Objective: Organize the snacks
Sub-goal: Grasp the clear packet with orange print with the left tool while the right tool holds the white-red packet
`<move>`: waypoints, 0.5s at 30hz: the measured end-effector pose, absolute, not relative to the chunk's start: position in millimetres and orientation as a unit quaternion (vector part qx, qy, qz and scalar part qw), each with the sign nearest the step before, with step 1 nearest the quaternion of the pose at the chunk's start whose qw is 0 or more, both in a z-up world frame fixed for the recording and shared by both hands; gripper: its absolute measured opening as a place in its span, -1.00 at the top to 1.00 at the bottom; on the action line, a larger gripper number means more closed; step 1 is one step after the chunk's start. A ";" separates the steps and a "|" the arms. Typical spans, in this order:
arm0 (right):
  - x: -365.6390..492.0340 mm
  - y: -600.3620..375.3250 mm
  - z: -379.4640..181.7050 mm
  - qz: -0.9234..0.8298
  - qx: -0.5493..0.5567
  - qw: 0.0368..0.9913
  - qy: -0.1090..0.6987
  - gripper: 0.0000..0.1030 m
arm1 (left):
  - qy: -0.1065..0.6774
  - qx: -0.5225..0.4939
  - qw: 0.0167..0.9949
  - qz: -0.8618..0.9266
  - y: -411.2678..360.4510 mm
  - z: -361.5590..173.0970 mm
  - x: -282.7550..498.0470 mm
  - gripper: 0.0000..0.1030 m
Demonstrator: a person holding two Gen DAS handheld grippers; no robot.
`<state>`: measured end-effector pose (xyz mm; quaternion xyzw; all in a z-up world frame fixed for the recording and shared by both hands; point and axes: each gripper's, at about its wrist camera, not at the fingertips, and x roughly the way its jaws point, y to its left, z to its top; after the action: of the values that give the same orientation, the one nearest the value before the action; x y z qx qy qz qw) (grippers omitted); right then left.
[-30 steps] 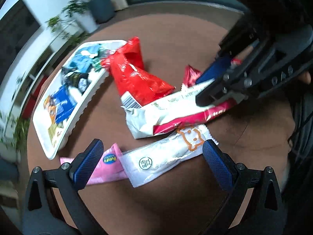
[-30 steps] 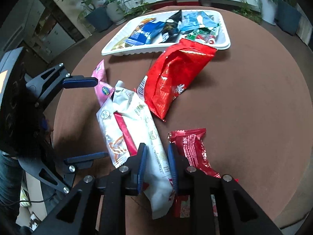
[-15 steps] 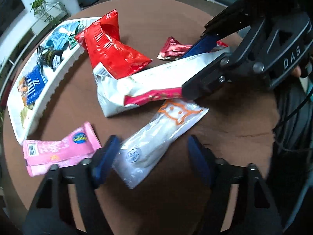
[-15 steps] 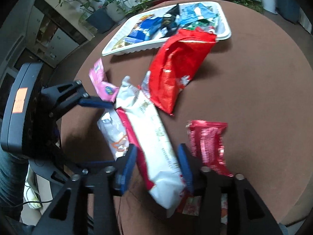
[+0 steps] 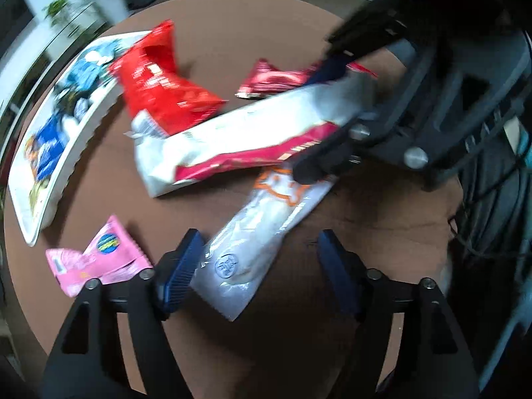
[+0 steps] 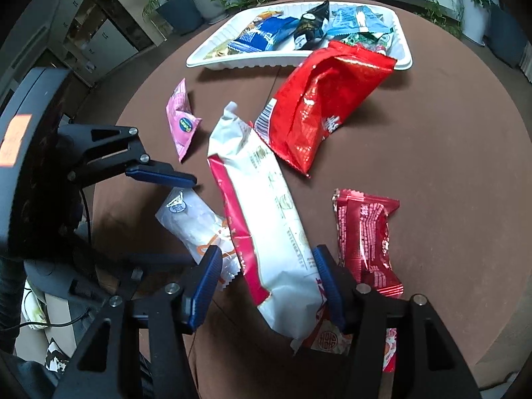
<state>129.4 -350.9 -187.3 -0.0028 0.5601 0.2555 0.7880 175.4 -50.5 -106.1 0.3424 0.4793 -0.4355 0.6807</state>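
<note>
On the round brown table (image 6: 432, 153) several snacks lie loose in front of a white ribbed plastic tray (image 6: 266, 61) that already holds small packets. The right gripper (image 6: 269, 282) straddles the near end of a long white-and-pink crinkled foil packet (image 6: 266, 206); its jaws are opening, with the packet between them, the right pad at its edge and the left pad clear of it, so nothing is pinched. The left gripper (image 5: 256, 266) stands over the end of a translucent white wrapper with an orange cat outline (image 5: 262, 229); its jaws are opening too, the left pad touching the wrapper's edge and the right pad well apart. A puffy red glossy bag (image 6: 326, 99) leans against the tray's rim, a dark red flat packet (image 6: 365, 232) lies to the right, and a small pink sachet (image 6: 183, 119) to the left. These packets look light, soft and slippery, probably with brittle contents, so a gentle pinch across the narrow width near a sealed end, rather than on the air-filled middle, seems safest.
</note>
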 end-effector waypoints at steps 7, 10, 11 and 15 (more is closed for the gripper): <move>131.5 -347.3 -188.5 0.258 -0.005 0.787 0.560 -0.20 | 0.482 0.323 0.671 -0.461 -49.6 -103.0 171.7 0.04; 130.2 -349.0 -187.7 0.261 -0.004 0.788 0.558 -0.20 | 0.482 0.324 0.672 -0.459 -50.1 -101.4 166.0 0.30; 130.3 -348.9 -187.7 0.261 -0.004 0.788 0.558 -0.21 | 0.484 0.322 0.674 -0.457 -50.8 -101.1 164.6 0.34; 127.0 -343.5 -187.6 0.269 -0.018 0.786 0.556 -0.29 | 0.492 0.297 0.691 -0.438 -46.1 -99.4 150.7 0.41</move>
<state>127.0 -343.5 -187.6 -0.0177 0.5562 0.2686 0.7863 150.7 -46.1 -99.4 0.2970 0.4917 -0.4385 0.6912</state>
